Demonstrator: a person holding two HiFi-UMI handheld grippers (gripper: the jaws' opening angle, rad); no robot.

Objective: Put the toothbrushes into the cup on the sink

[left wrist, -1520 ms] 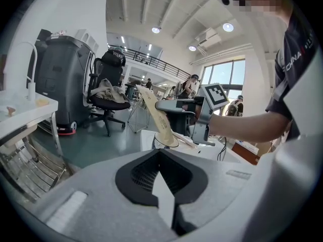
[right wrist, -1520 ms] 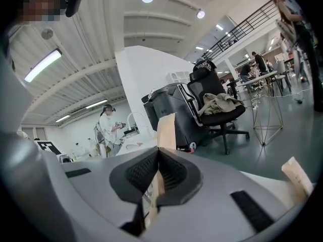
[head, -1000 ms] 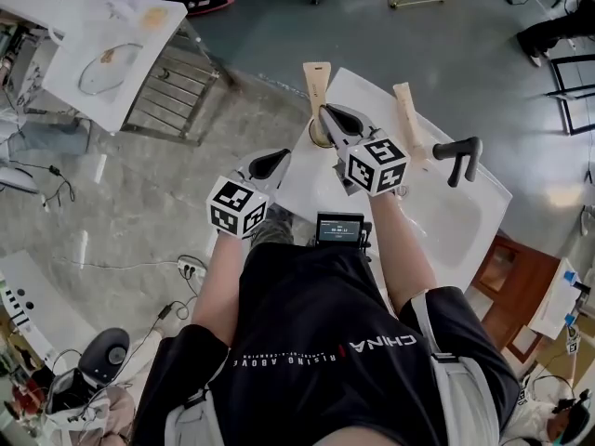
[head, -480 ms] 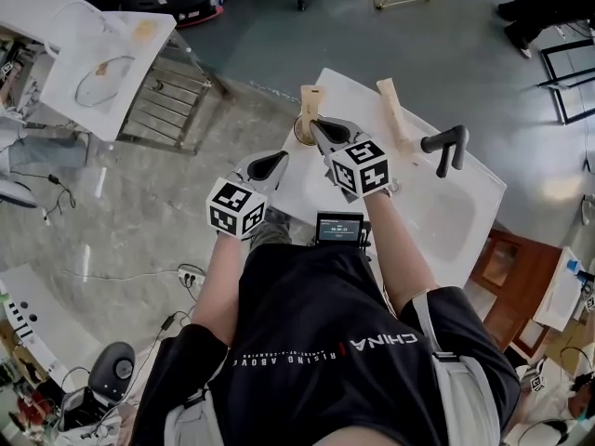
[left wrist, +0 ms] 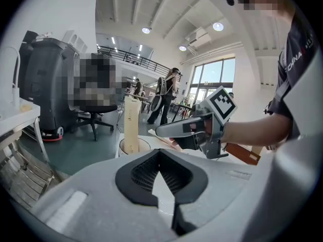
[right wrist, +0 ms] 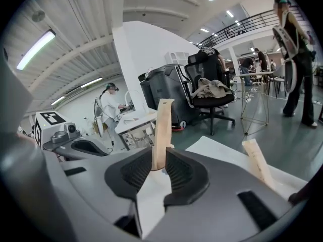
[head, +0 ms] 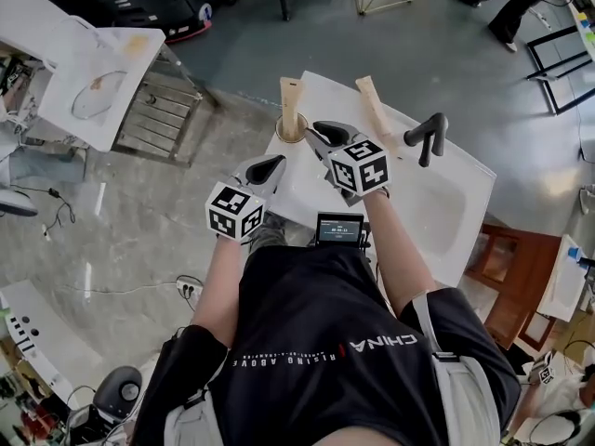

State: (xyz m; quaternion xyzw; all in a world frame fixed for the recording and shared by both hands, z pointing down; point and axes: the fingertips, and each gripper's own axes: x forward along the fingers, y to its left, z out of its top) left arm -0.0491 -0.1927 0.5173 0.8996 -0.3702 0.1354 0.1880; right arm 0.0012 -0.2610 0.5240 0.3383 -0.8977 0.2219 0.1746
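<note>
Toothbrush stands in the cup at the sink's corner; a second toothbrush lies on the sink. The right gripper has just opened its jaws, which flank the standing brush without pressing. The left gripper is clenched and empty. A skewed retreat could snag the brush and tip the cup.

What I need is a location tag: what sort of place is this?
Likely a workshop or lab, not a bathroom: the sink stands on concrete floor near an office chair and a second sink.
</note>
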